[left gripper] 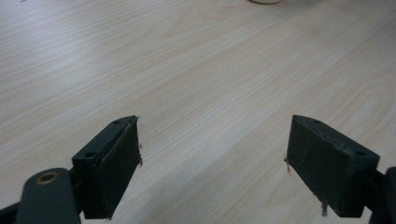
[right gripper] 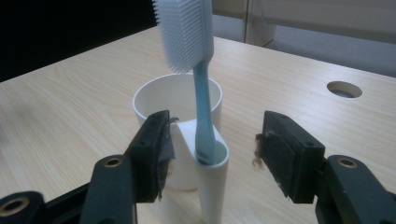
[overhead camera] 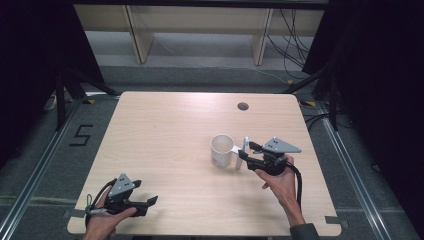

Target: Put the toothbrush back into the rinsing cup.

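A white cup [overhead camera: 221,150] stands upright right of the table's middle, with a white side tube [right gripper: 212,182] on its wall. A pale blue toothbrush [right gripper: 204,107] stands bristles-up in that tube, and in the high view the toothbrush [overhead camera: 245,145] rises just right of the cup. My right gripper [overhead camera: 246,151] is open, its jaws level on either side of the tube and brush; in the right gripper view my right gripper [right gripper: 212,135] has a clear gap at the right pad. My left gripper [overhead camera: 145,191] rests open near the front left corner, and in its own view my left gripper [left gripper: 212,140] has nothing between its jaws.
The light wooden table [overhead camera: 170,125] has a round cable hole [overhead camera: 243,106] near its far edge. Dark curtains flank both sides, with shelving and cables on the floor beyond the table. The cup's base [left gripper: 265,1] peeks in at the top of the left gripper view.
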### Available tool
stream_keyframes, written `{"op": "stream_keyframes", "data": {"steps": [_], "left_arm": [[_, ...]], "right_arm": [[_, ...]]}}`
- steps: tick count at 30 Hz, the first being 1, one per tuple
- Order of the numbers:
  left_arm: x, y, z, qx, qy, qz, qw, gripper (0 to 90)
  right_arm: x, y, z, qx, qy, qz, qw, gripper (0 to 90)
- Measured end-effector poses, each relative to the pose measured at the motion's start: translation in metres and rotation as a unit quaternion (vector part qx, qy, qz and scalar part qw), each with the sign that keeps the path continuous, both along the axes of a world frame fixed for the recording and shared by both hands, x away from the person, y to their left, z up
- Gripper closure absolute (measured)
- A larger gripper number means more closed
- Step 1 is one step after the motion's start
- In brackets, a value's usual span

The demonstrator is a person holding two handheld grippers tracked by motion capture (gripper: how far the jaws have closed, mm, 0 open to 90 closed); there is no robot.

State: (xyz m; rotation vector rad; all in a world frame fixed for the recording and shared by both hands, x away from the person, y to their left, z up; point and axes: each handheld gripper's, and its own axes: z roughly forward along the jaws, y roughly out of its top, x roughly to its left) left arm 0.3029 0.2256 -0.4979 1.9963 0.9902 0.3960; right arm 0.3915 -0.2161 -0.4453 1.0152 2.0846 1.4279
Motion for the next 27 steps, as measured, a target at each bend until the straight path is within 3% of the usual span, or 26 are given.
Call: {"op": "stream_keyframes", "data": {"steps": [2,3,6,7,8,10,11,16,17,18,19,21,23,27], "left_arm": [[0.0,0.0,0.0,0.0,0.0,0.0,1.0,16.7],[0.0,0.0,0.0,0.0,0.0,0.0,1.0,16.7],[0.0,0.0,0.0,0.0,0.0,0.0,1.0,16.7],[0.0,0.0,0.0,0.0,0.0,0.0,1.0,16.7],[0.0,0.0,0.0,0.0,0.0,0.0,1.0,16.7],[0.0,0.0,0.0,0.0,0.0,0.001,1.0,16.7],[0.0,0.0,0.0,0.0,0.0,0.001,1.0,16.7],[0.0,0.001,0.001,0.0,-0.001,0.0,1.0,16.7],[0.0,0.001,0.001,-0.001,-0.001,0.0,1.0,16.7],[0.0,0.001,0.001,0.0,-0.001,0.0,1.0,16.7],[0.0,0.001,0.001,0.0,-0.001,0.0,1.0,16.7],[0.0,0.0,0.0,-0.008,-0.005,0.003,1.0,16.7],[0.0,0.003,0.001,0.009,-0.002,-0.006,0.9999,16.7],[0.0,0.003,0.001,0.006,-0.003,-0.001,1.0,16.6]], "right_arm": [[-0.002,0.0,0.0,0.01,-0.001,0.0,1.0,43.2],[-0.002,-0.002,0.002,-0.003,-0.005,0.001,1.0,42.8],[-0.006,-0.003,0.002,0.009,0.002,-0.001,1.0,41.8],[-0.005,-0.005,0.003,0.0,-0.007,-0.002,1.0,41.8],[-0.008,-0.004,0.003,0.011,0.005,-0.008,0.9999,41.7],[-0.008,-0.007,0.003,0.004,-0.003,-0.008,1.0,40.9],[-0.009,-0.008,0.004,0.007,0.005,-0.01,0.9999,40.8],[-0.012,-0.011,0.006,0.014,0.004,-0.009,0.9999,40.0],[-0.013,-0.011,0.006,0.012,0.0,-0.018,0.9998,39.9],[-0.015,-0.012,0.007,0.02,0.012,-0.016,0.9996,39.8],[-0.014,-0.015,0.008,0.006,0.001,-0.013,0.9999,39.6],[-0.015,-0.014,0.007,0.019,0.007,-0.016,0.9997,38.7],[-0.016,-0.017,0.008,0.012,0.008,-0.015,0.9998,38.0],[-0.019,-0.02,0.01,0.017,0.012,-0.021,0.9996,36.1]]}}
